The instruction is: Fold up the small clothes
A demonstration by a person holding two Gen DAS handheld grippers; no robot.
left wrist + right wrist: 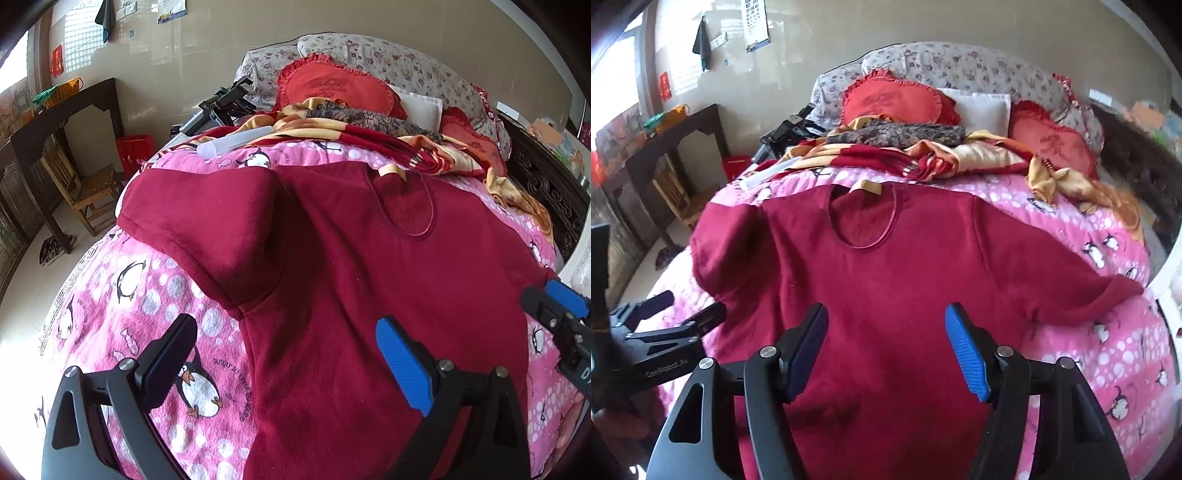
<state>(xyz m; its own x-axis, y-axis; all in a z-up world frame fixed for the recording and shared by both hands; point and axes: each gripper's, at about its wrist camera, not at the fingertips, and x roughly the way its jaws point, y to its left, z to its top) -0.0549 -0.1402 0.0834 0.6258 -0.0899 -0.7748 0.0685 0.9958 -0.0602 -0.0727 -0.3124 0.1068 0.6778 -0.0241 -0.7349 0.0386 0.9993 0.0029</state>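
Note:
A dark red fleece shirt (332,280) lies flat, front up, on the pink penguin bedspread (122,306), neck hole toward the pillows. Its left sleeve (214,229) is spread out to the left. In the right wrist view the shirt (886,288) fills the middle, its right sleeve (1082,291) stretched right. My left gripper (291,354) is open, empty, above the shirt's lower left side. My right gripper (886,350) is open, empty, above the shirt's lower middle. The right gripper shows at the left wrist view's right edge (554,314), and the left gripper at the right wrist view's left edge (683,306).
Red heart cushions (897,99), a white pillow (982,107) and a crumpled red-yellow blanket (923,155) lie beyond the shirt. A clear tube (236,142) lies on the bedspread. A wooden chair (85,188) and dark table (62,114) stand left of the bed.

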